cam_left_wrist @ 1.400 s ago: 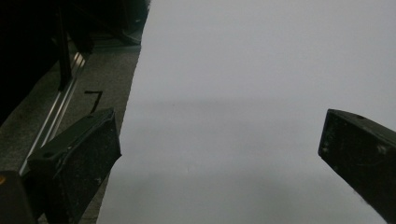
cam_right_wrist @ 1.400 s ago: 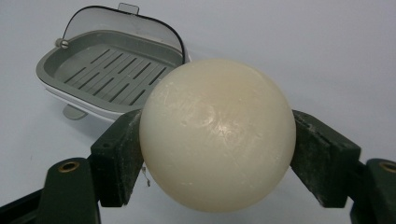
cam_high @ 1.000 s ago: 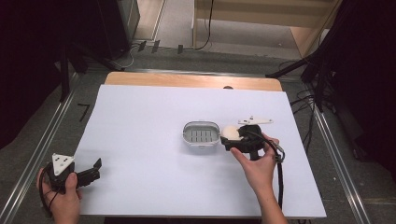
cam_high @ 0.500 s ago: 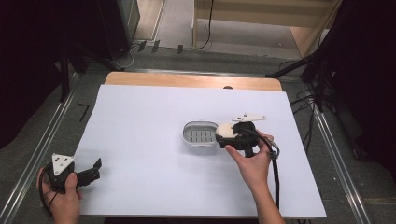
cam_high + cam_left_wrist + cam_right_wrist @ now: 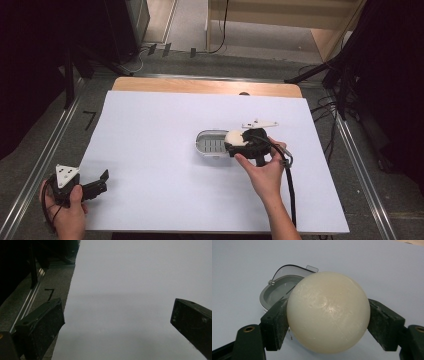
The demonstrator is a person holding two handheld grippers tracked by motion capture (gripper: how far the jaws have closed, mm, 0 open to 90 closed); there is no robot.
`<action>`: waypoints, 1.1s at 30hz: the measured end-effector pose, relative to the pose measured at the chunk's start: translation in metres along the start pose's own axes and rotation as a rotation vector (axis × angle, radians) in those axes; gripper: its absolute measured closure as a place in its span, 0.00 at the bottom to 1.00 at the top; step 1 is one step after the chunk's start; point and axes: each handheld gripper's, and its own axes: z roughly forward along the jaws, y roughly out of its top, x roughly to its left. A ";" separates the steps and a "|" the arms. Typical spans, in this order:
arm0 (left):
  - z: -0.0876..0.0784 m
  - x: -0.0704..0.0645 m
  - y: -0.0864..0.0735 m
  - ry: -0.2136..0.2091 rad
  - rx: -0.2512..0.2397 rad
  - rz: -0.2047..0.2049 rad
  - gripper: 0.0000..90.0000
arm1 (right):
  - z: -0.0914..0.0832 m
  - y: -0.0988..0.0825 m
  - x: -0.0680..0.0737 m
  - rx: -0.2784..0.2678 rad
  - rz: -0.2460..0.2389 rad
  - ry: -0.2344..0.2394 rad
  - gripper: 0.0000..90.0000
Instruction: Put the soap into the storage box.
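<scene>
- Ball (image 5: pixel 328 312): cream-white, round and smooth, clamped between my right gripper's (image 5: pixel 239 144) two black jaws, one pad pressed on each side of it.
- In the high view the ball (image 5: pixel 235 137) sits at the right end of the dish (image 5: pixel 210 144), right of the table's (image 5: pixel 150 115) middle and nearer the right edge than the left.
- In the right gripper view the ball hangs over the near end of the dish (image 5: pixel 275 291); I cannot tell whether it touches the dish.
- The dish is a shallow grey oval with a clear rim, lying flat on the white sheet that covers the table; in the high view its floor shows a ribbed grate.
- My right hand (image 5: pixel 262 170) grips the tool from the near side, the forearm coming in from the near edge, with the black cable running back along it.
- The grey plate (image 5: pixel 260 123) of the right gripper stands out just beyond the hand, toward the far edge.
- Left gripper (image 5: pixel 100 181): it grasps nothing and its jaws are spread wide, at the near left corner of the table and well apart from the dish.
- In the left gripper view those jaws stand far apart over bare white sheet (image 5: pixel 130 290), with the table's left edge and the grey floor (image 5: pixel 47 282) beside it.
- My left hand (image 5: pixel 67 210) holds that tool just off the near left corner.
</scene>
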 end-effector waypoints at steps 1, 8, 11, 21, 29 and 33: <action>0.000 0.000 0.000 0.000 0.000 0.000 0.00 | 0.001 0.001 0.001 0.002 -0.003 0.002 0.28; 0.000 0.000 0.000 -0.001 0.000 0.000 0.00 | 0.005 0.004 0.007 -0.001 -0.010 0.015 0.28; 0.000 0.000 0.000 -0.002 -0.002 -0.003 0.00 | 0.008 0.005 0.009 0.001 -0.013 0.018 0.28; 0.000 0.000 0.000 -0.003 0.000 -0.002 0.00 | 0.018 0.007 0.015 0.011 -0.012 0.027 0.28; 0.000 0.000 0.000 -0.002 0.004 0.004 0.00 | 0.027 0.009 0.021 0.023 -0.015 0.029 0.28; 0.000 0.000 0.000 -0.005 0.006 0.003 0.00 | 0.033 0.010 0.024 0.032 -0.019 0.028 0.28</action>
